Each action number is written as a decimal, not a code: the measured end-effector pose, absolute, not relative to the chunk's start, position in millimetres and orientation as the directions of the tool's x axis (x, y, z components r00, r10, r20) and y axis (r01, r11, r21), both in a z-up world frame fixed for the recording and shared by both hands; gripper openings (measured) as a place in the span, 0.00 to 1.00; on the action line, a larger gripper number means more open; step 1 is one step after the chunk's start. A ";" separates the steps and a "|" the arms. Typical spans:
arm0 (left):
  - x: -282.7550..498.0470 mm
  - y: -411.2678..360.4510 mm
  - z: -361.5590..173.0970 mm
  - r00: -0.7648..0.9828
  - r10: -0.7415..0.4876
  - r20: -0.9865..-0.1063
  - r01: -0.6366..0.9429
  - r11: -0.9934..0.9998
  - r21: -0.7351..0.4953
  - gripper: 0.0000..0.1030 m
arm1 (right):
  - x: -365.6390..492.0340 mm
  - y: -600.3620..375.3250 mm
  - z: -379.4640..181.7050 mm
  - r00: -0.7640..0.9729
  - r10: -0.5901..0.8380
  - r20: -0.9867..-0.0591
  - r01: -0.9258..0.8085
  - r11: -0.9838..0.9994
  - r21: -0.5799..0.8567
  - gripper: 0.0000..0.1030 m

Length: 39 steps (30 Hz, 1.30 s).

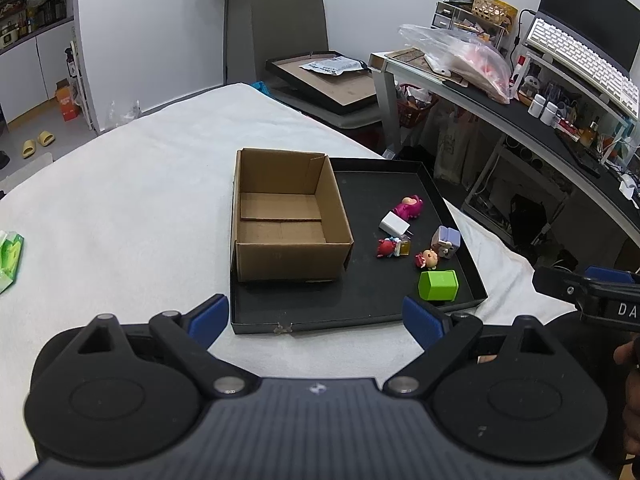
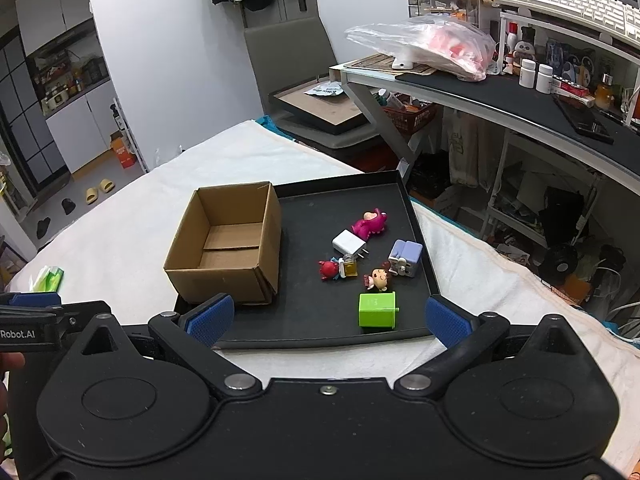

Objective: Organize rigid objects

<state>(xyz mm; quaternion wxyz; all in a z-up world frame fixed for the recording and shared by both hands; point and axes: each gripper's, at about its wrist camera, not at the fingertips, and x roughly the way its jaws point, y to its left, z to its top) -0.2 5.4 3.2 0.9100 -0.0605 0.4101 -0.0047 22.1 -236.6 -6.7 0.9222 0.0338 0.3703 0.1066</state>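
Toys [image 2: 372,256] scattered on tray [image 2: 312,320], right of empty box [image 2: 228,248]. Green cube [image 2: 377,310] nearest, just ahead of right claw [image 2: 328,316]. Both claws released, left claw [image 1: 316,318] farther off.

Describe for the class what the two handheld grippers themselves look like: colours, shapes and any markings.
Both are matte black, with round disc housings and angled linkage arms on silver pivot pins. The left gripper and right gripper carry blue textured finger pads. White lettering reads "Robot.AI" on the left gripper's side.
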 end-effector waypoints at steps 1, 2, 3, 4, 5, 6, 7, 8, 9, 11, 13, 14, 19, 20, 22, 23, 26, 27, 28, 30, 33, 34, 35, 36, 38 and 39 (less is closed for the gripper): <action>-0.2 5.3 3.3 0.664 -0.057 -0.745 -0.041 0.993 -0.112 0.90 | 22.0 -236.5 -6.7 0.703 0.221 -0.676 -0.172 0.975 0.141 1.00; -0.1 5.4 3.3 0.664 -0.058 -0.745 -0.040 0.993 -0.112 0.90 | 22.2 -236.2 -6.6 0.703 0.221 -0.676 -0.172 0.975 0.140 1.00; -0.2 5.4 3.6 0.663 -0.058 -0.746 -0.040 0.993 -0.113 0.90 | 22.4 -236.3 -6.6 0.704 0.220 -0.675 -0.171 0.975 0.140 1.00; -0.1 5.4 3.6 0.663 -0.058 -0.746 -0.041 0.993 -0.113 0.90 | 22.5 -236.4 -6.6 0.704 0.220 -0.675 -0.171 0.975 0.139 1.00; 0.2 5.5 3.6 0.663 -0.057 -0.746 -0.042 0.993 -0.113 0.90 | 22.4 -236.5 -6.6 0.705 0.219 -0.675 -0.171 0.976 0.138 1.00; -0.1 5.3 3.6 0.663 -0.056 -0.746 -0.042 0.993 -0.112 0.90 | 22.3 -236.5 -6.5 0.706 0.218 -0.674 -0.170 0.976 0.137 1.00; 0.0 5.5 3.7 0.665 -0.056 -0.745 -0.042 0.993 -0.112 0.90 | 22.4 -236.9 -6.7 0.706 0.216 -0.674 -0.168 0.976 0.137 1.00; 0.3 5.9 4.1 0.666 -0.056 -0.744 -0.043 0.993 -0.113 0.90 | 22.3 -237.1 -6.6 0.706 0.215 -0.674 -0.166 0.976 0.138 1.00; -0.1 6.7 4.4 0.668 -0.056 -0.742 -0.044 0.992 -0.115 0.90 | 22.3 -237.2 -6.5 0.707 0.215 -0.674 -0.165 0.977 0.139 1.00; -0.3 7.3 4.6 0.670 -0.058 -0.740 -0.046 0.992 -0.119 0.90 | 22.6 -237.5 -6.9 0.706 0.215 -0.675 -0.163 0.976 0.141 1.00; -0.6 7.9 4.4 0.669 -0.057 -0.741 -0.048 0.992 -0.119 0.90 | 22.6 -236.8 -7.6 0.706 0.214 -0.675 -0.161 0.977 0.141 1.00; -0.6 7.8 4.4 0.670 -0.055 -0.741 -0.049 0.992 -0.118 0.90 | 22.8 -237.3 -7.2 0.705 0.215 -0.675 -0.162 0.977 0.142 1.00; -2.9 8.2 3.7 0.669 -0.059 -0.741 -0.047 0.991 -0.122 0.90 | 22.1 -237.1 -6.9 0.705 0.229 -0.671 -0.170 0.973 0.154 1.00; -3.0 8.2 3.9 0.670 -0.060 -0.740 -0.045 0.992 -0.122 0.90 | 22.1 -237.0 -7.0 0.706 0.228 -0.670 -0.170 0.974 0.152 1.00; -3.1 8.5 3.6 0.672 -0.060 -0.738 -0.043 0.992 -0.120 0.90 | 21.9 -236.8 -8.0 0.707 0.226 -0.670 -0.169 0.974 0.150 1.00; -2.9 8.7 3.6 0.672 -0.059 -0.738 -0.045 0.992 -0.120 0.90 | 22.3 -236.9 -8.4 0.706 0.226 -0.671 -0.168 0.974 0.152 1.00; -2.7 8.9 2.9 0.672 -0.060 -0.738 -0.047 0.991 -0.123 0.90 | 23.0 -237.4 -9.3 0.705 0.228 -0.671 -0.168 0.974 0.154 1.00; -2.2 8.8 2.5 0.672 -0.059 -0.738 -0.045 0.992 -0.120 0.90 | 22.7 -237.9 -8.7 0.706 0.228 -0.671 -0.167 0.974 0.155 1.00; -1.9 7.6 2.3 0.671 -0.058 -0.739 -0.043 0.992 -0.116 0.90 | 22.7 -238.3 -8.6 0.707 0.230 -0.669 -0.167 0.973 0.159 1.00; -0.5 7.0 1.8 0.671 -0.054 -0.740 -0.044 0.993 -0.112 0.90 | 22.4 -238.3 -9.0 0.707 0.230 -0.669 -0.167 0.973 0.158 1.00; 2.0 8.0 0.7 0.669 -0.055 -0.742 -0.051 0.992 -0.119 0.90 | 22.8 -239.0 -9.8 0.704 0.232 -0.671 -0.164 0.973 0.164 1.00; 3.0 8.2 0.1 0.669 -0.057 -0.741 -0.049 0.991 -0.121 0.90 | 23.1 -239.1 -10.2 0.702 0.234 -0.673 -0.165 0.972 0.166 1.00; 4.3 8.6 -0.6 0.669 -0.056 -0.741 -0.050 0.991 -0.120 0.90 | 23.5 -239.1 -11.0 0.701 0.234 -0.674 -0.166 0.972 0.166 1.00; 5.9 9.0 -1.2 0.670 -0.051 -0.740 -0.054 0.992 -0.117 0.90 | 24.0 -238.6 -11.7 0.700 0.234 -0.675 -0.166 0.972 0.164 1.00; 9.1 10.2 -3.1 0.672 -0.043 -0.740 -0.063 0.991 -0.115 0.90 | 25.7 -237.5 -13.1 0.697 0.234 -0.678 -0.169 0.972 0.162 1.00; 11.7 11.6 -3.9 0.669 -0.040 -0.742 -0.069 0.991 -0.115 0.90 | 27.0 -237.0 -14.3 0.696 0.233 -0.679 -0.170 0.973 0.159 1.00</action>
